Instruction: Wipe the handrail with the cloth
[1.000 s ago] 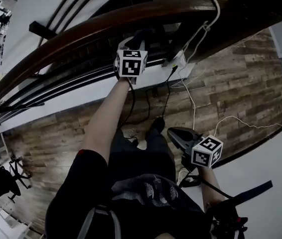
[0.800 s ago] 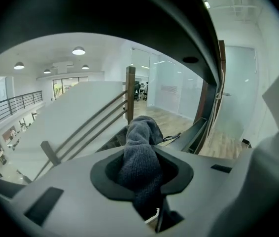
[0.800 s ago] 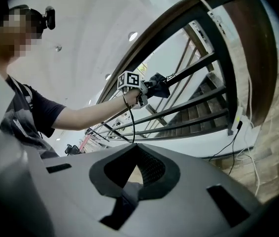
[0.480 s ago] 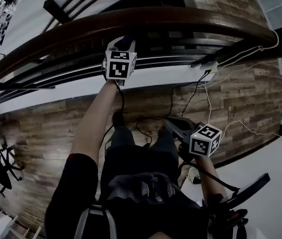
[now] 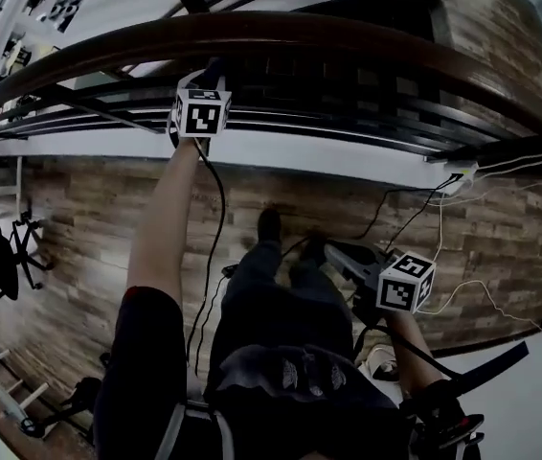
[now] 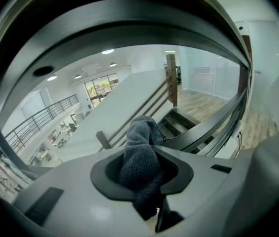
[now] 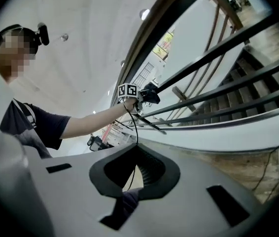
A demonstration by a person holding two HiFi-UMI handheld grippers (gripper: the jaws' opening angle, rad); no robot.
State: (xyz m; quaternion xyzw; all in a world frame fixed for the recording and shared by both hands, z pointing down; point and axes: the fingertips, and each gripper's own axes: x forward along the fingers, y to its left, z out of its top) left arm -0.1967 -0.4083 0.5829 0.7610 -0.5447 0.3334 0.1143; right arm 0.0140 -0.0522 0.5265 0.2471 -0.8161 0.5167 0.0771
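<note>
**Cloth pressed to handrail by left gripper, right gripper kept low**

In the left gripper view, a dark grey knitted cloth (image 6: 140,149) is seen clamped between the fingers of the left gripper (image 6: 142,174). Its bunched top stands above the fingers, under the broad dark curve of the handrail (image 6: 129,19). This grip cannot be made out from the head view, where only the left gripper (image 5: 210,73) is shown, raised on an outstretched arm (image 5: 161,238) to the underside of the brown handrail (image 5: 348,34). In the right gripper view the same left gripper (image 7: 147,95) is seen from the side, with a dark mass at its tip set against the handrail (image 7: 144,48). Whether the cloth touches the wood cannot be told.

The right gripper (image 5: 336,253) is held low beside the person's right leg, above the wood-plank floor (image 5: 79,257) and well apart from the handrail. In its own view the fingers of the right gripper (image 7: 134,174) are drawn together with nothing held between them. Only floor and a black cable (image 7: 135,127) are seen through the hollow.

Compared with a second ago, the left gripper has been carried leftward along the handrail, away from the white cables (image 5: 453,185) at the railing base. These now lie far to the right in the head view. The right gripper has been kept in much the same low place.
</note>
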